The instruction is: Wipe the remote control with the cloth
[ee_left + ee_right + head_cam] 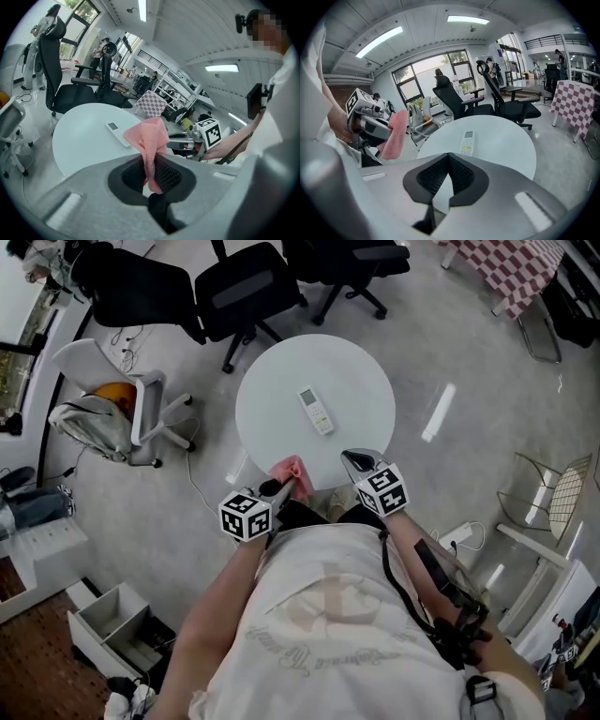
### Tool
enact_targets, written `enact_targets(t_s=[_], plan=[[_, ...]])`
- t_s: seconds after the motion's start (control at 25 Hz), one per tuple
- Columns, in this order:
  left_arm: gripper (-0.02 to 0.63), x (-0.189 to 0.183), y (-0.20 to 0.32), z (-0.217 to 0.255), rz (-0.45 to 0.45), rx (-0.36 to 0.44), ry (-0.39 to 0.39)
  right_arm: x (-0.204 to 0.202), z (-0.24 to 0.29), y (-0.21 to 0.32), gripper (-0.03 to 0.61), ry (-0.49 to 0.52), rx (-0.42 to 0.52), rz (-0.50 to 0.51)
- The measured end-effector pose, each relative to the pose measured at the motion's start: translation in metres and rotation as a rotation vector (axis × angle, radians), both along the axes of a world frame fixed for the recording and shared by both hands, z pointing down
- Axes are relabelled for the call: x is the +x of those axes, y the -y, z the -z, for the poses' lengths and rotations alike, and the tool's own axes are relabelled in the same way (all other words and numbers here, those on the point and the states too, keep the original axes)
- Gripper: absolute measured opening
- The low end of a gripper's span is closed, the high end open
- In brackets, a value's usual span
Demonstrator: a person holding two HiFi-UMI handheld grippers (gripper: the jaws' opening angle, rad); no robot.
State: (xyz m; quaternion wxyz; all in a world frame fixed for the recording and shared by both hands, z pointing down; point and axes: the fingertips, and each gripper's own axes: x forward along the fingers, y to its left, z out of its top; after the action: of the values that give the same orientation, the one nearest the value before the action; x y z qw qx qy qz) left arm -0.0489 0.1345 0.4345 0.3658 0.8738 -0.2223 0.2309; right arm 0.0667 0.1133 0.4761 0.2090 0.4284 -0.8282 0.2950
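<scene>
Grey floor (469, 343). Round white table (272, 399) dead centre. Black office chairs (248, 287) at 12 o'clock, white chair (84, 362) at 10, checkered tablecloth (506, 268) at 1-2. Ceiling strip lights (377, 41), big windows (422, 75).

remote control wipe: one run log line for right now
left hand-held gripper: shut on cloth | right hand-held gripper: shut, empty | remote control: on table, untouched

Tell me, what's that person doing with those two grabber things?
A person holds a gripper in each hand at the near edge of the white table. The left gripper is shut on a pink cloth; the right gripper is shut and empty. The remote control lies near the table's middle, not touched yet.
</scene>
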Motion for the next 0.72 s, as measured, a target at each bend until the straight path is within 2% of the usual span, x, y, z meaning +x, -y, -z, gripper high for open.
enact_targets(t_s=[0.36, 0.72], plan=[[0.020, 0.016, 0.045, -0.026, -0.095, -0.068, 0.021, -0.004, -0.026, 0.032, 0.008, -0.033, -0.064, -0.057], [0.020, 0.027, 0.096, -0.052, -0.238, -0.122, 0.065, -0.014, -0.063, 0.054, 0.008, -0.091, -0.143, -0.120]])
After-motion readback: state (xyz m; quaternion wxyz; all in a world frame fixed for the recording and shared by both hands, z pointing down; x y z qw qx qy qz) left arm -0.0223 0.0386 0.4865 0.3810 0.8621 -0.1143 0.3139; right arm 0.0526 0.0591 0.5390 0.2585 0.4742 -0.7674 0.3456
